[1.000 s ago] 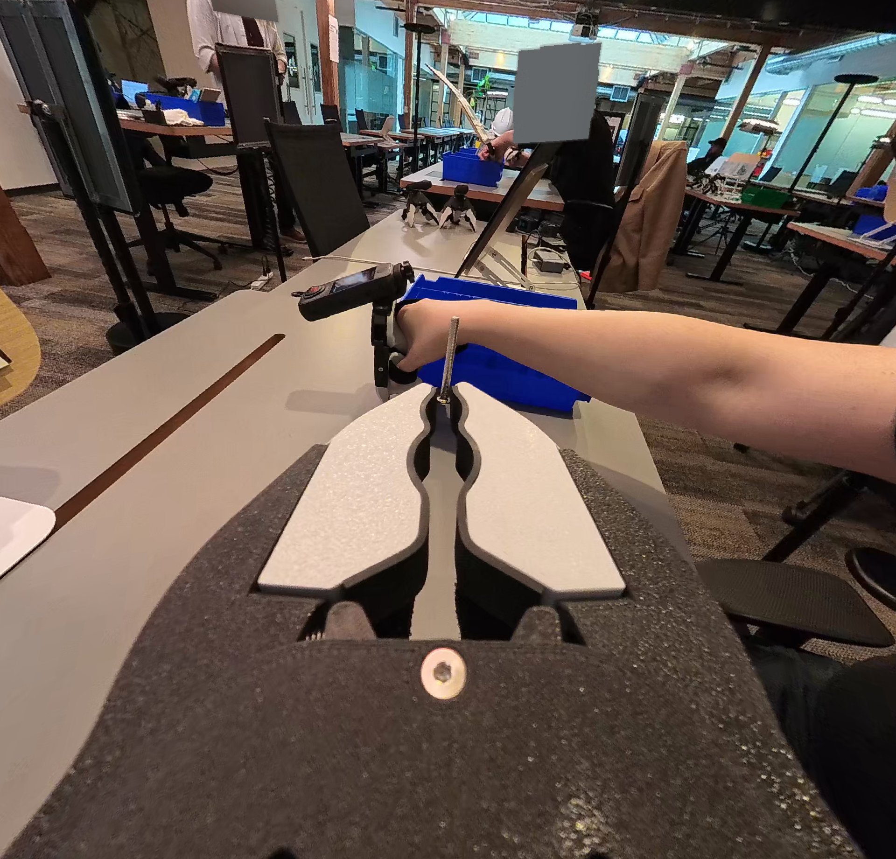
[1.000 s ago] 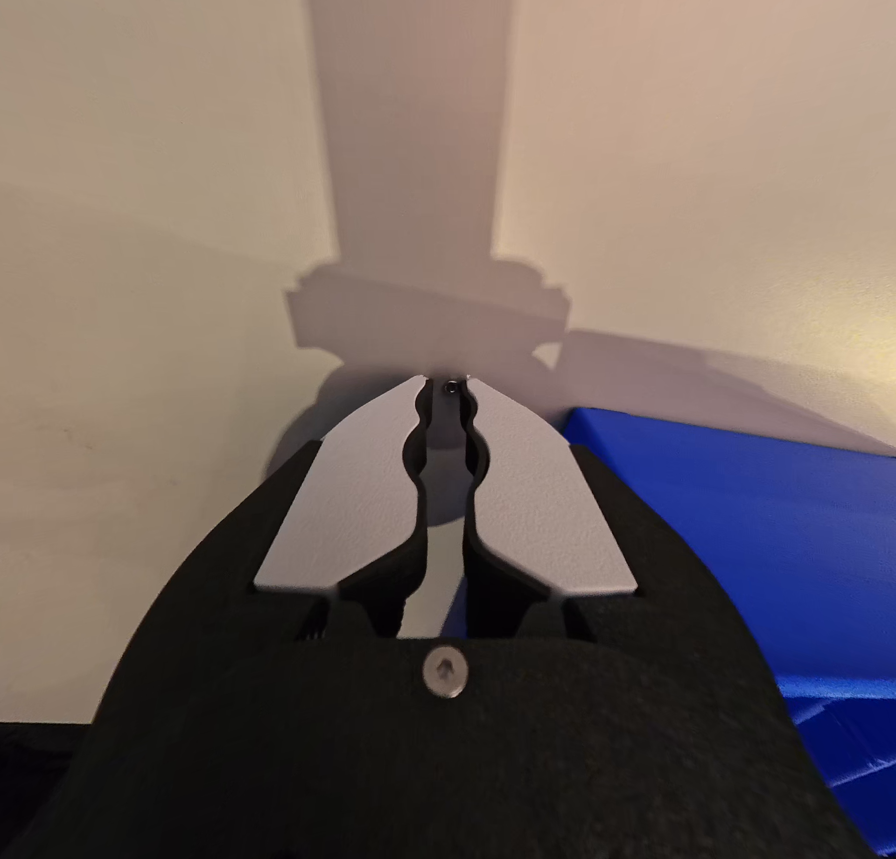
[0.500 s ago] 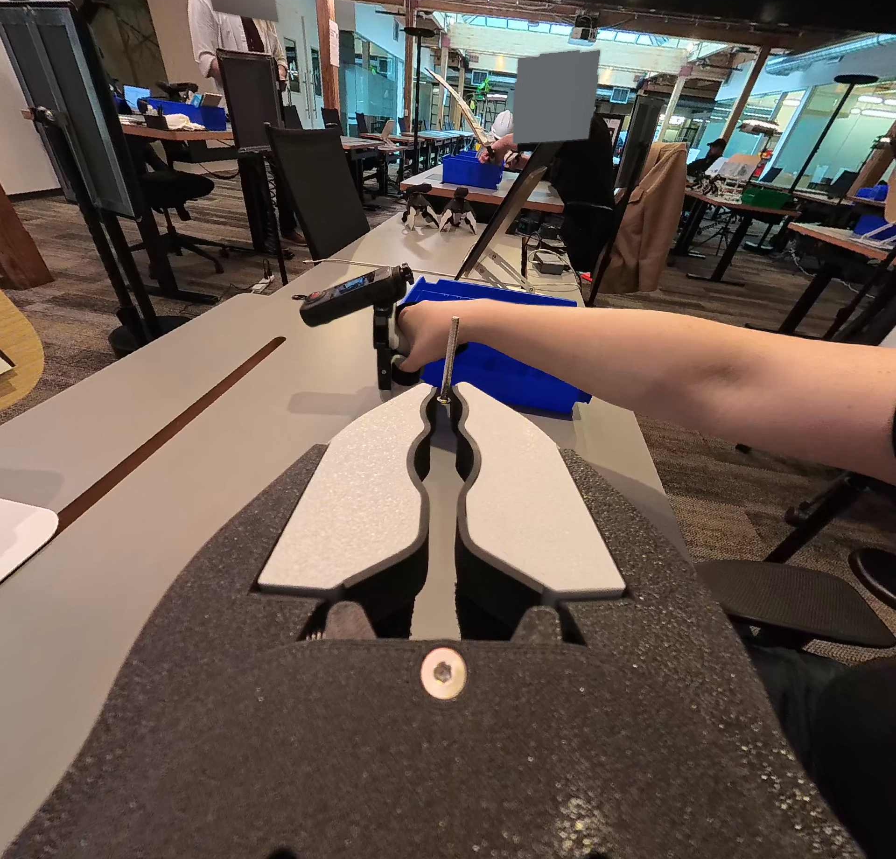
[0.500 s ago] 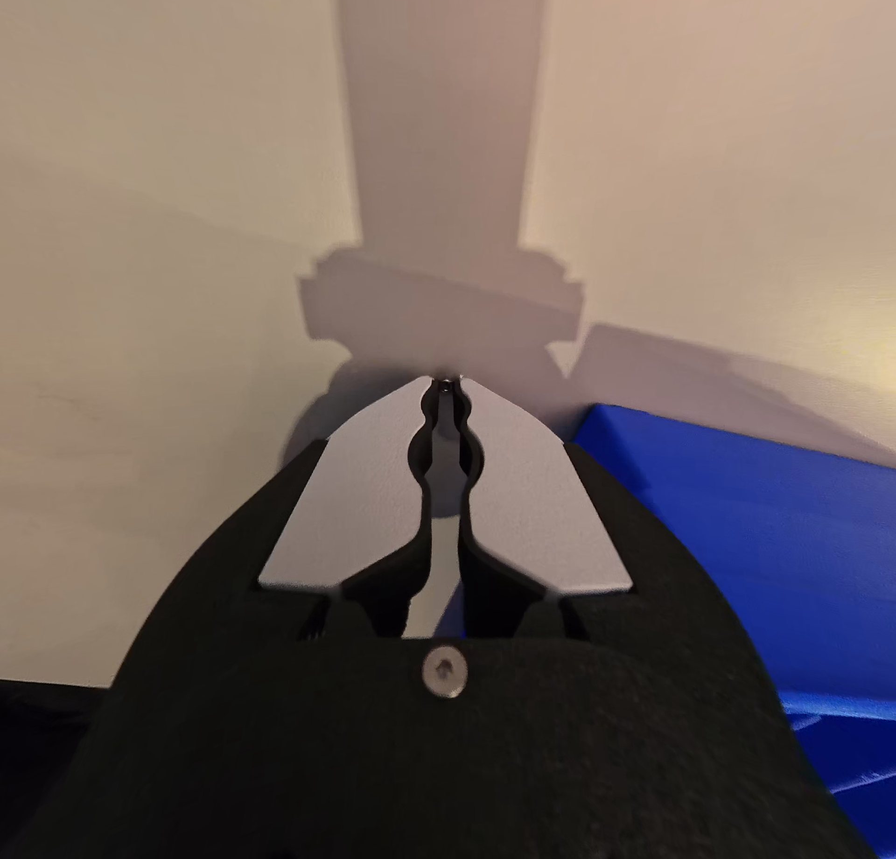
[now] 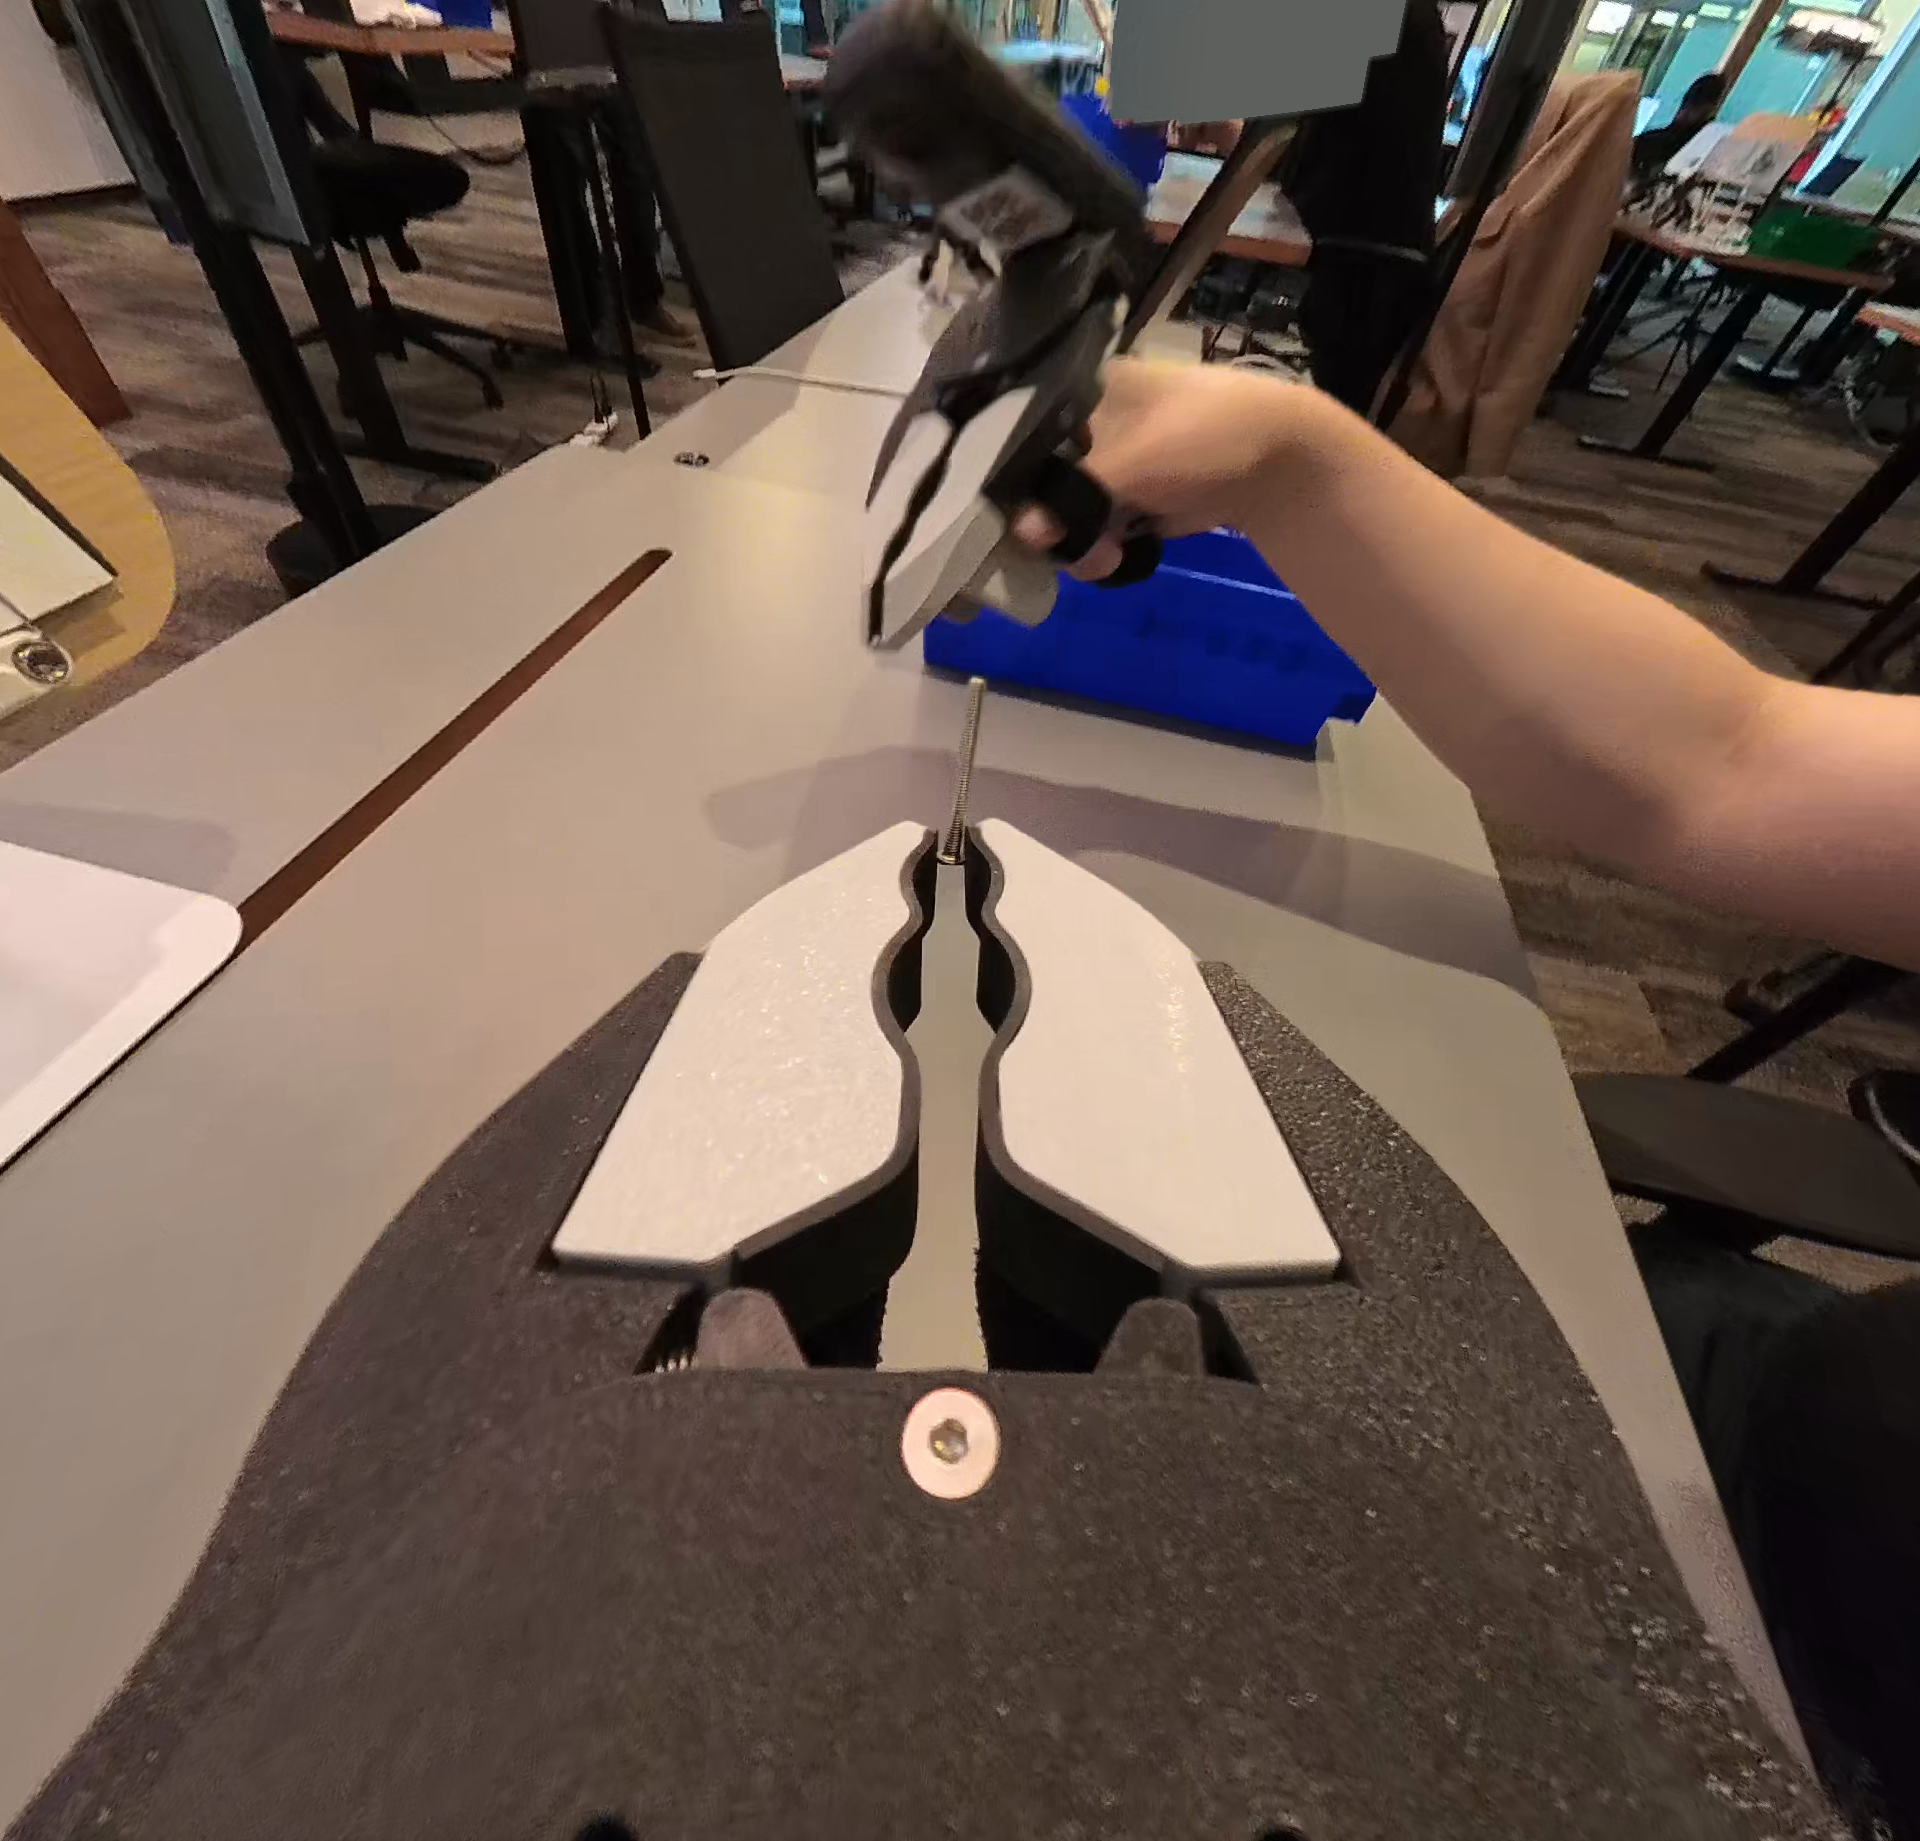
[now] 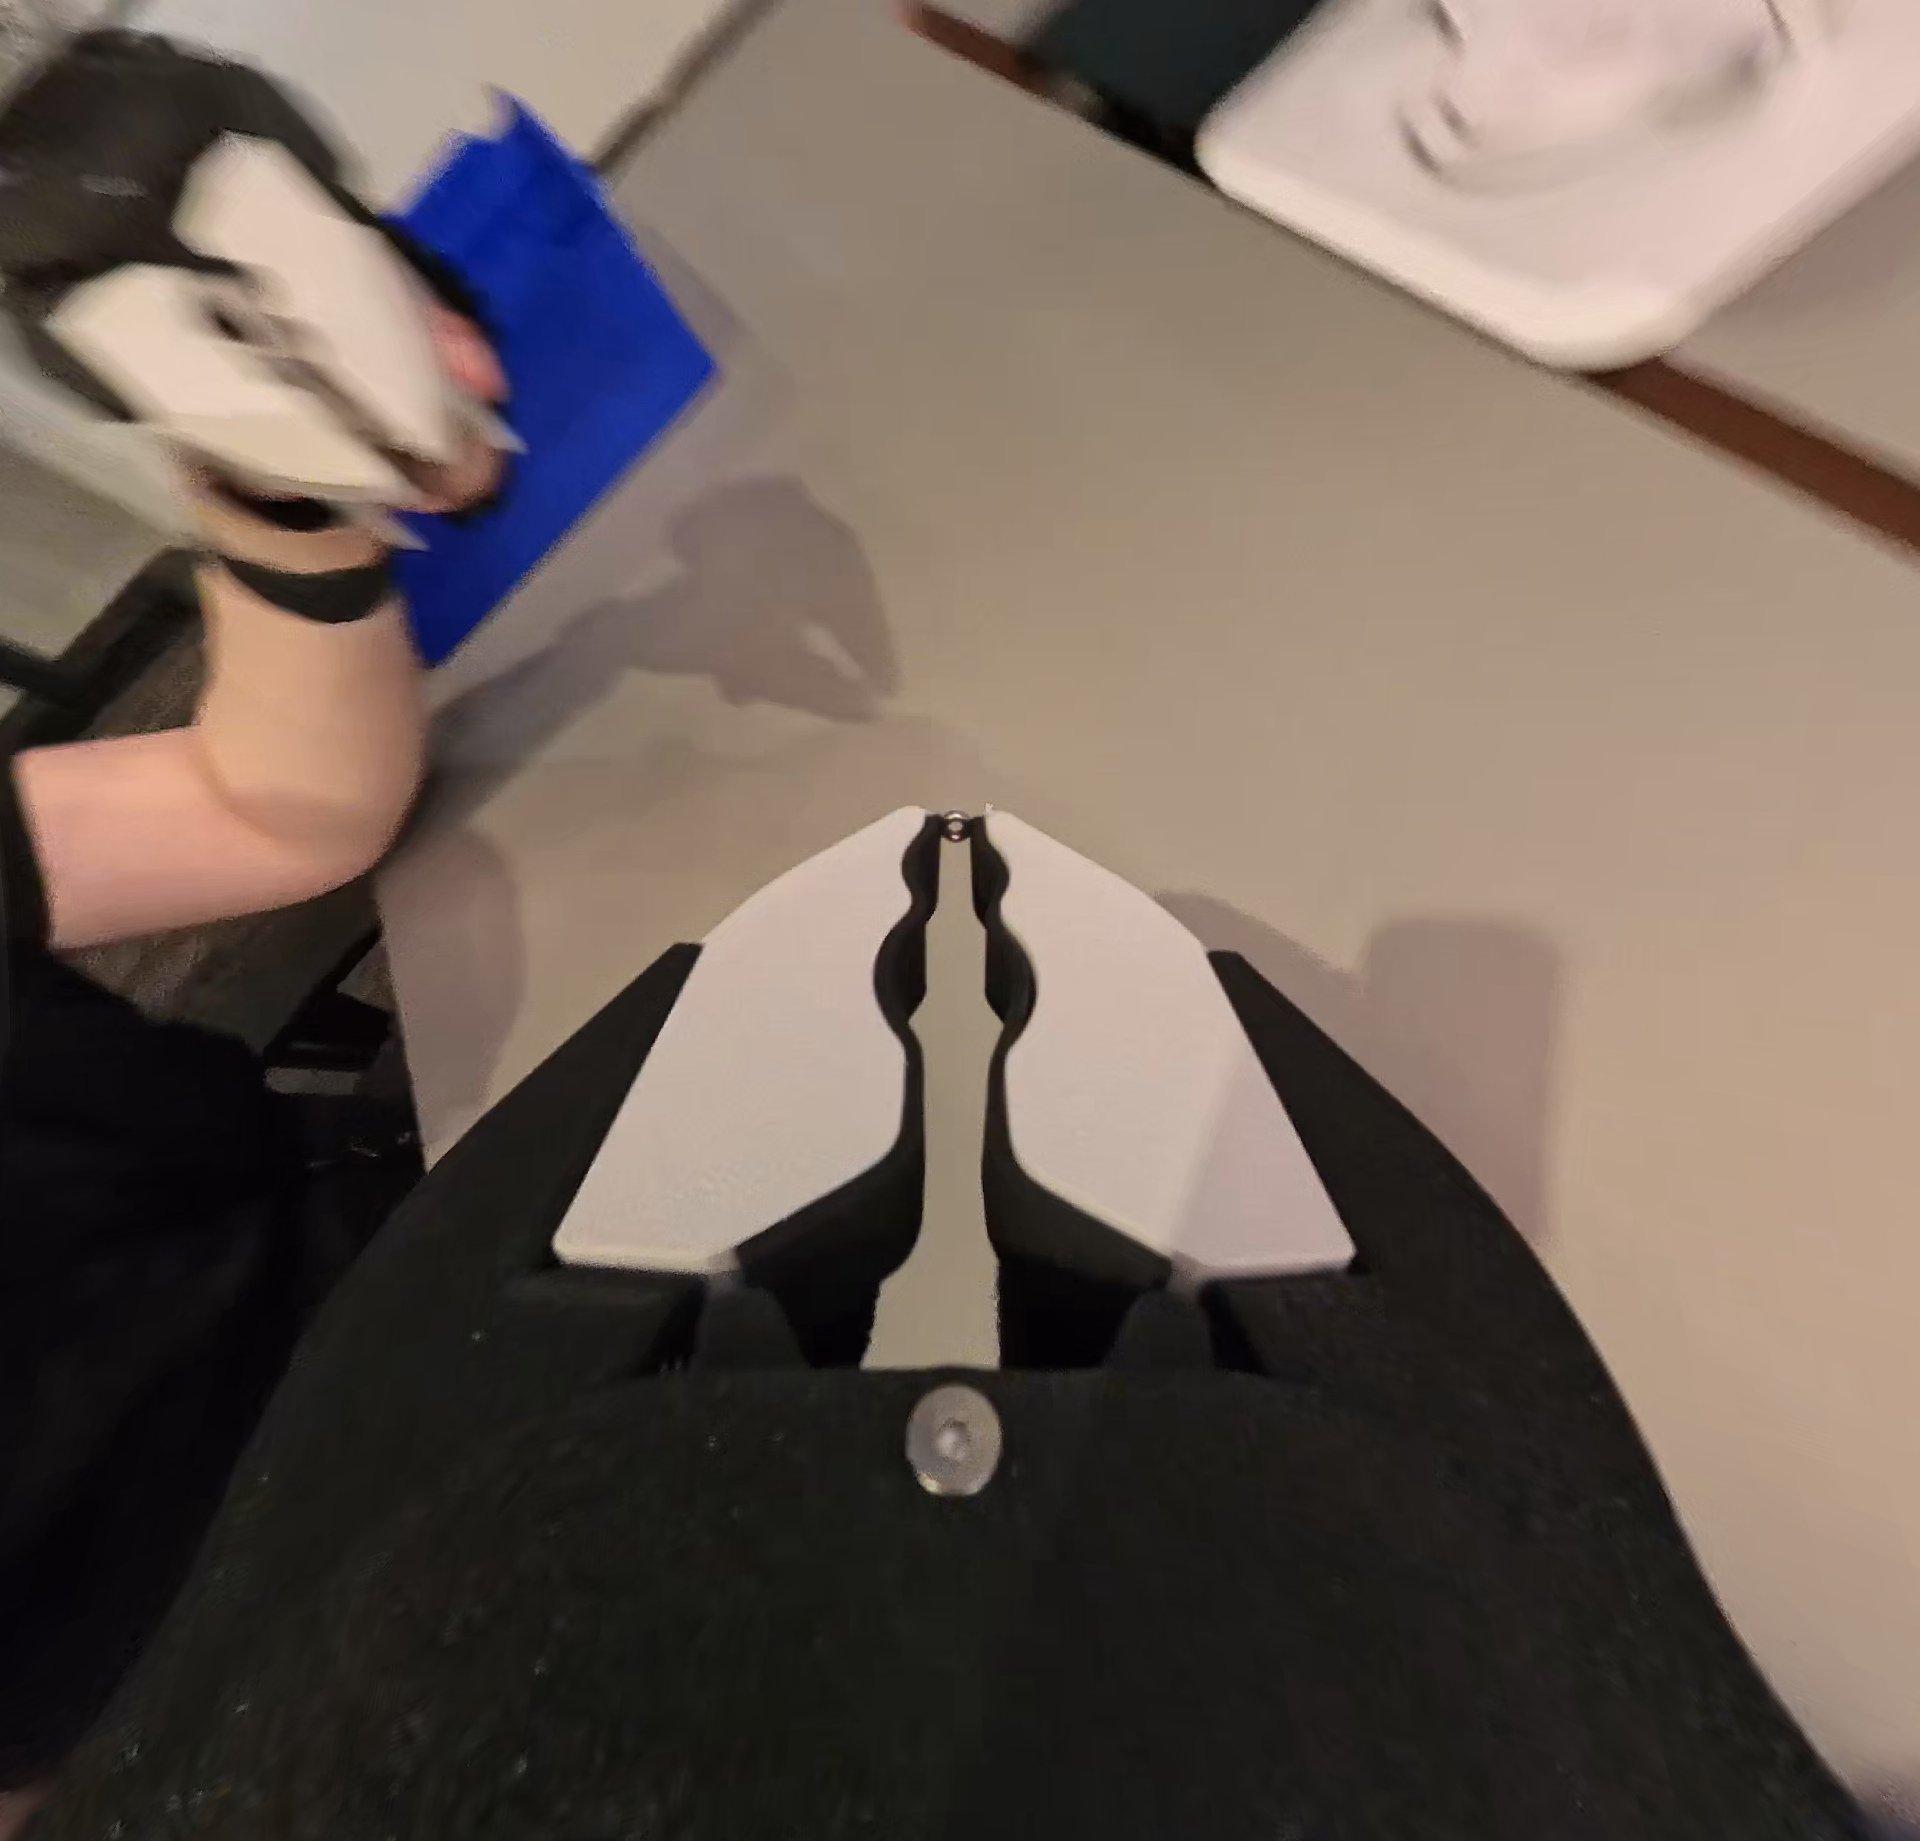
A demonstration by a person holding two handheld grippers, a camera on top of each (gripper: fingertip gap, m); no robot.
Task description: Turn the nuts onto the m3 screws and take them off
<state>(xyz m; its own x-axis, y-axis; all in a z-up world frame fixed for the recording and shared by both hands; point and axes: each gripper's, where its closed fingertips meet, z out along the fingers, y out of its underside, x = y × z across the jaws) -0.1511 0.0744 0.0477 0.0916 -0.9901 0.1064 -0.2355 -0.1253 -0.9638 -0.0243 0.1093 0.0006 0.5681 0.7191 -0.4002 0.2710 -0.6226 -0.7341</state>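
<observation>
The left gripper (image 5: 951,841) has pale grey speckled fingers (image 5: 769,1053) edged in black, set in a coarse black body, and pinches a silver screw (image 5: 968,752). The right gripper (image 6: 954,823) has the same white-grey fingers (image 6: 790,1064) on black, with a small dark metallic nut (image 6: 954,827) at its tips. The table (image 5: 520,856) is plain light grey with a brown strip (image 5: 447,742). The bin (image 5: 1153,648) is bright blue. A white tray (image 6: 1558,150) sits on the table.

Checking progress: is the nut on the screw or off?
Off. The nut sits pinched in the right tongs; the screw, in the left tongs, stands bare.
</observation>
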